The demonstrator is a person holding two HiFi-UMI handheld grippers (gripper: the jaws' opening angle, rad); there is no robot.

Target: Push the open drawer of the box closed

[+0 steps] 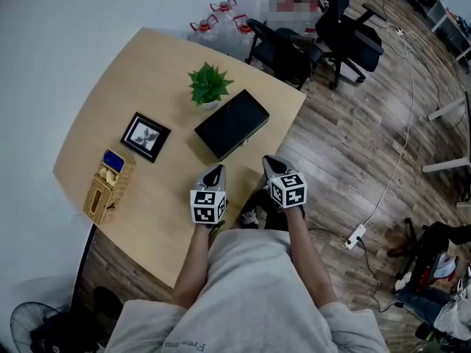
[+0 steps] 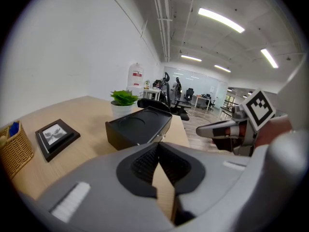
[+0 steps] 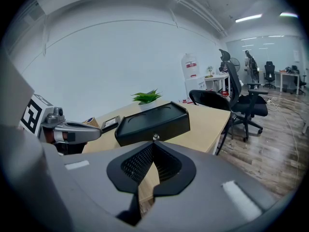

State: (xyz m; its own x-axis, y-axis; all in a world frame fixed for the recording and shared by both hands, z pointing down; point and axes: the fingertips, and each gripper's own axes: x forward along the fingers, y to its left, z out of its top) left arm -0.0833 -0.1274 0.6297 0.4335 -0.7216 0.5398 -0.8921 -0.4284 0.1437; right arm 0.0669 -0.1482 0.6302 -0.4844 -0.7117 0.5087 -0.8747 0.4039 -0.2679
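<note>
hovering near box [image 1: 231, 123] at table [image 1: 158, 72] edge: left gripper [image 1: 217, 170], right gripper [image 1: 271, 161], fingers [image 2: 143, 165] pinched together, empty

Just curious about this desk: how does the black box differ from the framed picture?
The black box is larger and stands taller; the framed picture is smaller and lies flat. The box's top is plain black; the frame holds a black-and-white image. Both are dark, rectangular and rest on the wooden table.

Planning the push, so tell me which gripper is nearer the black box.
Left, narrowly. The left gripper sits just short of the near corner of the black box; the right gripper hangs off its long front side, a little farther away.
</note>
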